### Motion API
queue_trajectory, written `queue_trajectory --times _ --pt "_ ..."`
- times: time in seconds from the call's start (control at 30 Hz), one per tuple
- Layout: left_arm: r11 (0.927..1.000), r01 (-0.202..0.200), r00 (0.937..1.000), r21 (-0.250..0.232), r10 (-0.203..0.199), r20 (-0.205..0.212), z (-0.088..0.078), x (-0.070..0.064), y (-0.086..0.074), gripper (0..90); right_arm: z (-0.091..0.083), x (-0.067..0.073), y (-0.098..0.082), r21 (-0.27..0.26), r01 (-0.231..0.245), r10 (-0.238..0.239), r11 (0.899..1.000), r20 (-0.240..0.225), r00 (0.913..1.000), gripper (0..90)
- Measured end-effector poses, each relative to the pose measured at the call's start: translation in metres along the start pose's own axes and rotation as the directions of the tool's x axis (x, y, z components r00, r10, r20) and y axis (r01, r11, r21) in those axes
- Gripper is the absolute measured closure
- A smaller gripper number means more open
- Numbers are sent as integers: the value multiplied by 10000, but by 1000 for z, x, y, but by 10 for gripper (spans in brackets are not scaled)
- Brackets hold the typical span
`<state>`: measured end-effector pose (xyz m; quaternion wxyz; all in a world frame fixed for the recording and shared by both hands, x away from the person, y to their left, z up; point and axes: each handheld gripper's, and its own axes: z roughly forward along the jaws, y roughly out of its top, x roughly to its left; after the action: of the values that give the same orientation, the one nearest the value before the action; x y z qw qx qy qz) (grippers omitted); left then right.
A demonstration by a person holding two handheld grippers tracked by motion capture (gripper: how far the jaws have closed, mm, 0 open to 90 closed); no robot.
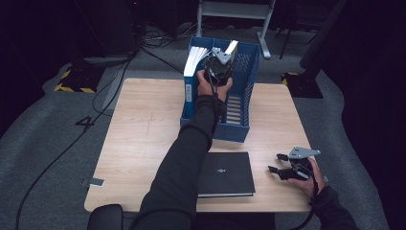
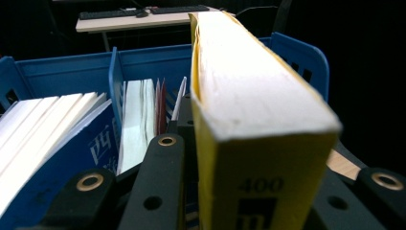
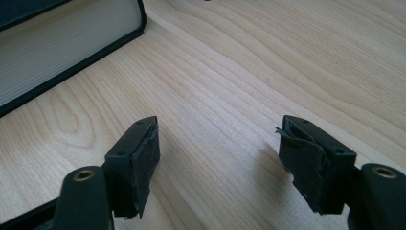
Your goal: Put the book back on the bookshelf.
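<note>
One book (image 2: 253,110) is pinched in the left gripper (image 1: 219,64), yellow cover, page edge up, its long axis running straight ahead of the jaws toward the far wall of the blue rack (image 1: 252,64). It's hanging over the rack's right-hand slot, with the divider (image 2: 115,81) and the books already filed (image 2: 139,120) off to the gripper's left. So I'd say the move that matters is straight down, keeping the book clear of that divider. Right gripper (image 1: 282,164) is spread wide with nothing in it, hovering just over the table (image 3: 249,72), and the black book (image 3: 57,43) lies flat just ahead and to its left, way closer to that hand than the other.
</note>
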<state>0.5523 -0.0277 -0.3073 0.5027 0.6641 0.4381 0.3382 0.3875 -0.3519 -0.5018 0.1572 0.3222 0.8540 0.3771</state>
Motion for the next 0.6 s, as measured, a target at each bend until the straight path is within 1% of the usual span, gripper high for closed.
queue_trajectory --times 0.03,0.1,0.2,0.3,0.37,0.5,0.6 --pt "10000 24 9999 -24 -24 -100 2 -2 -3 751 0 0 0 -9 0 0 10000 -3 10000 305" --pt "10000 10 9999 -89 -11 -129 4 -2 -6 751 0 0 0 -19 15 -15 10000 -11 10000 305" --pt "9999 87 9997 63 -85 -221 8 -3 -12 751 0 1 0 -30 36 -36 10000 -31 10000 305" --pt "9997 217 9993 71 -214 -313 10 -5 -18 750 0 0 0 -20 19 -19 10000 -51 10000 305" --pt "10000 36 9991 0 -36 -417 9 -8 -19 750 0 1 0 -27 32 -32 10000 -50 10000 306" --pt "10000 -4 9987 -33 2 -504 8 -11 -20 749 0 1 0 1 55 -55 10000 -66 10000 306" --pt "10000 -86 9983 -32 84 -582 7 -12 -21 748 0 1 0 -17 -13 13 10000 -128 9999 306"
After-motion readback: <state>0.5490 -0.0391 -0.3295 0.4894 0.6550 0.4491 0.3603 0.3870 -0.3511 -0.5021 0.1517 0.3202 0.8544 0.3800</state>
